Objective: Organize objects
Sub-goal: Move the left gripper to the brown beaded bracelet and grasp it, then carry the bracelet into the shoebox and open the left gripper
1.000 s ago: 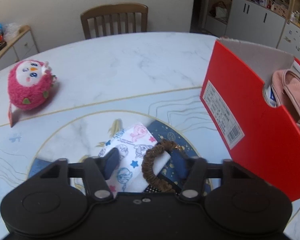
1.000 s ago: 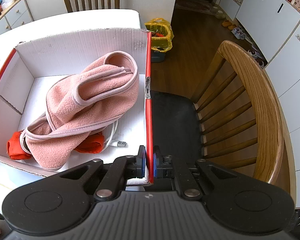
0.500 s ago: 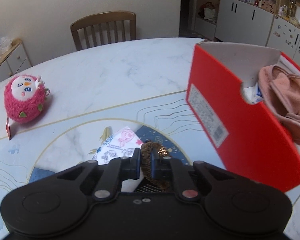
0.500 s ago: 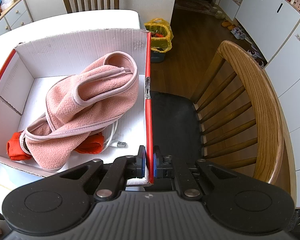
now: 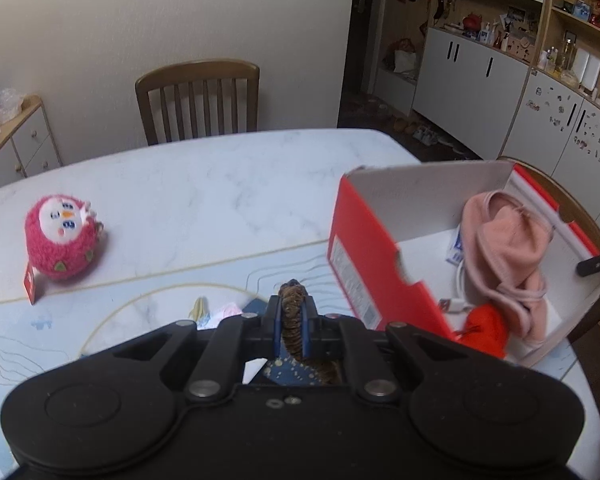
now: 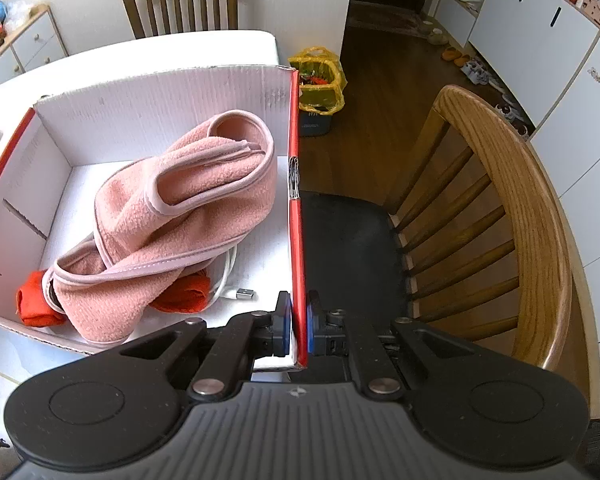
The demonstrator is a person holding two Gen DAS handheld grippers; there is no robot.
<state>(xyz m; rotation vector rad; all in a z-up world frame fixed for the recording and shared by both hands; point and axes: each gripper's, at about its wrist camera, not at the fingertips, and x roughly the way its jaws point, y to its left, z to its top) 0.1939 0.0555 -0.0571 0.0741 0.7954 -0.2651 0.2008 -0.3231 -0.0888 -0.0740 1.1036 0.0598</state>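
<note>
Left gripper (image 5: 291, 326) is clamped on the brown scrunchie (image 5: 293, 330): blue pads squeeze one strand of the loop, the rest hangs behind and below the jaws. They closed within the last second with the scrunchie between them. Right gripper (image 6: 299, 326) is pinched tight on the near right wall of the red shoebox (image 6: 296, 216), pads on either side of the cardboard.

I have the scrunchie lifted clear of the table (image 5: 204, 184), box to its right, not over it yet. My read: the carry to the box comes next.

Risks I see:
- Grip is on a thin, springy band near the pad tips. A quick swing could let it roll out and drop short, onto the table or the printed cloth (image 5: 220, 314) below.
- Dangling loop could catch the red near wall of the box on the way over if I cross too low.
- Box sits at the table edge with a chair (image 6: 512, 216) beside it. If my right hand tugs or twists, the thin wall may bend or the box slide off.
- Pink fleece (image 6: 172, 216) already fills much of the box; the scrunchie could perch on top and slip out.
- Pink plush toy (image 5: 62, 242) sits well apart at left, not yet sorted.
</note>
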